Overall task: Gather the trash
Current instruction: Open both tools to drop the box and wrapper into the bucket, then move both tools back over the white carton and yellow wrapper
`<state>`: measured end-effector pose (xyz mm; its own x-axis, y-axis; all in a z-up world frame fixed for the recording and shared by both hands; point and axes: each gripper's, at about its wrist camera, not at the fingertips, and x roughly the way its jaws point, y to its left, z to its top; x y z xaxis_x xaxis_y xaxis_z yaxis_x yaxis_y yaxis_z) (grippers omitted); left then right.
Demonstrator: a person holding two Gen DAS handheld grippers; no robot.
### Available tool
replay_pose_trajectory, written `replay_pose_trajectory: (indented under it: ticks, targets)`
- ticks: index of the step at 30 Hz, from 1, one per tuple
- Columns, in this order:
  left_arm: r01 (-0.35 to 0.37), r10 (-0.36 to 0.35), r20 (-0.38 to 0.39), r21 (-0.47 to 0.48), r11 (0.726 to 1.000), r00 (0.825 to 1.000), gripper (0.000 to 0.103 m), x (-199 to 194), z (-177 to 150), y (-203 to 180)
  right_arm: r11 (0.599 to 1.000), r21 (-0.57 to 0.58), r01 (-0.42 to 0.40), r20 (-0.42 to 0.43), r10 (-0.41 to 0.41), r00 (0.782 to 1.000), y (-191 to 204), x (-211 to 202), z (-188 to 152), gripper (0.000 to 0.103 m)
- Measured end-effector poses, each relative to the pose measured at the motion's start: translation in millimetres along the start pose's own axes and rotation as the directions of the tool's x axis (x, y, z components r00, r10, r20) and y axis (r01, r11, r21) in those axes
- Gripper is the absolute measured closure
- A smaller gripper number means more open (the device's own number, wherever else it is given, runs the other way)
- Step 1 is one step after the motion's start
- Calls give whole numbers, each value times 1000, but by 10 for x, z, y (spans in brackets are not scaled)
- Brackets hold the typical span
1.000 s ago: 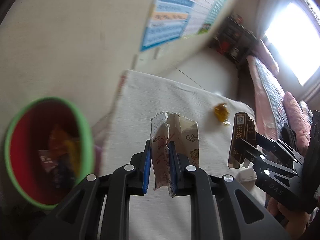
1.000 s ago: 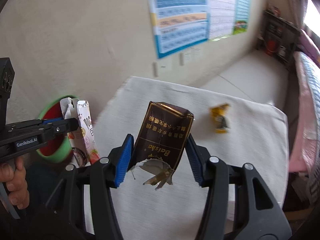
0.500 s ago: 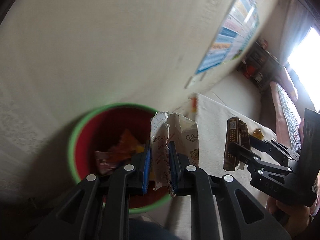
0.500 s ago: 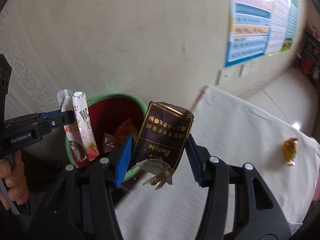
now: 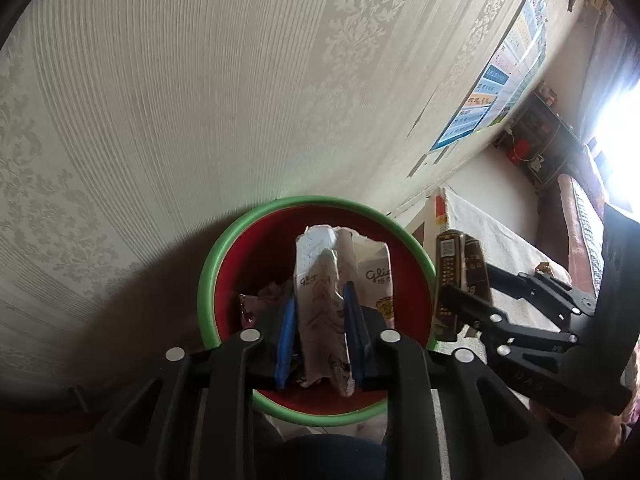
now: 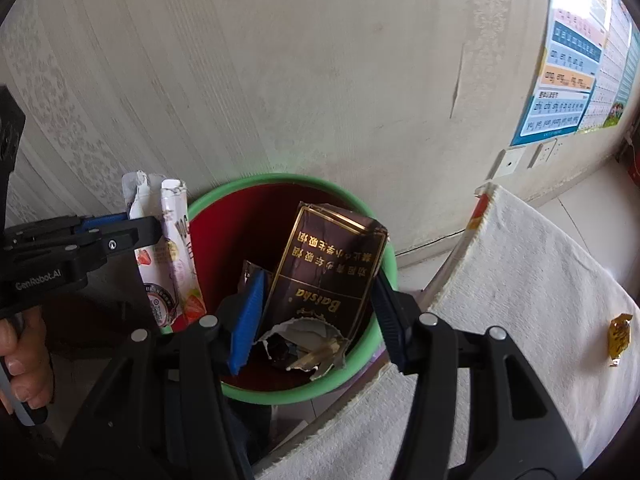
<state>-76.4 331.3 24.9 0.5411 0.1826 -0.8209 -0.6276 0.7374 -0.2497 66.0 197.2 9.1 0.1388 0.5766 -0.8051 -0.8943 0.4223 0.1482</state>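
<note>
My left gripper (image 5: 318, 322) is shut on a crumpled white snack wrapper (image 5: 322, 312) and holds it over the red bin with a green rim (image 5: 224, 256). The wrapper also shows in the right wrist view (image 6: 172, 256), at the bin's left edge. My right gripper (image 6: 320, 304) is shut on a torn dark brown cigarette pack (image 6: 324, 272), held above the same bin (image 6: 360, 364). The pack also shows in the left wrist view (image 5: 456, 276), beside the bin's right rim. Several wrappers lie inside the bin.
The bin stands on the floor against a patterned wall (image 5: 200, 100). A table with a white cloth (image 6: 520, 300) is right of it, with a yellow candy wrapper (image 6: 619, 332) lying on it. Posters (image 6: 576, 72) hang on the wall.
Both grippers have swung left from over the table to over the bin, each still holding its piece of trash.
</note>
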Motion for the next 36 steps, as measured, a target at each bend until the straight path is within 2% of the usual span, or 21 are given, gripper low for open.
replay_pose_trajectory:
  ticks: [1, 2, 3, 4, 6, 8, 10, 12, 16, 21, 29, 36]
  targets:
    - [6, -6, 1, -4, 1000, 1000, 76, -1, -9, 10, 1000, -5, -6, -18, 6, 1000, 6, 42, -6, 51]
    - [10, -10, 5, -9, 1000, 1000, 62, 8, 0, 9, 1000, -9, -11, -34, 10, 999, 20, 82, -13, 50]
    - [12, -12, 16, -14, 1000, 1000, 49, 2, 1, 4, 1000, -18, -13, -50, 12, 999, 42, 126, -26, 44]
    - [12, -12, 23, -17, 1000, 1000, 45, -1, 13, 0, 1000, -28, -6, -60, 5, 998, 53, 149, -43, 31]
    - [19, -18, 34, -23, 1000, 999, 39, -15, 33, -14, 999, -38, 6, -55, -8, 998, 59, 148, -69, 20]
    - [25, -24, 40, -27, 999, 999, 33, -25, 43, -27, 999, -38, 11, -51, -13, 999, 49, 123, -89, 14]
    - [27, -25, 43, -31, 999, 999, 27, -35, 35, -52, 999, -37, 16, -41, -18, 999, 44, 74, -104, 5]
    - [22, -20, 41, -35, 999, 999, 18, -39, 19, -69, 999, -37, 29, -25, -30, 999, 27, -2, -119, 5]
    - [16, -15, 38, -32, 999, 999, 15, -30, -16, -172, 998, -34, 60, -10, -60, 998, -27, -179, -164, 5]
    - [49, -49, 32, 14, 999, 998, 13, -27, -93, -453, 995, -15, 97, 13, -96, 995, -127, -500, -400, 5]
    - [97, -99, 13, 116, 988, 995, 11, -34, -316, -1089, 984, 81, 157, 31, -160, 987, -586, -1014, -831, 5]
    - [148, -145, -26, 201, 969, 989, 11, 8, -506, -1708, 962, 165, 220, 41, -229, 973, -1051, -1422, -1240, 5]
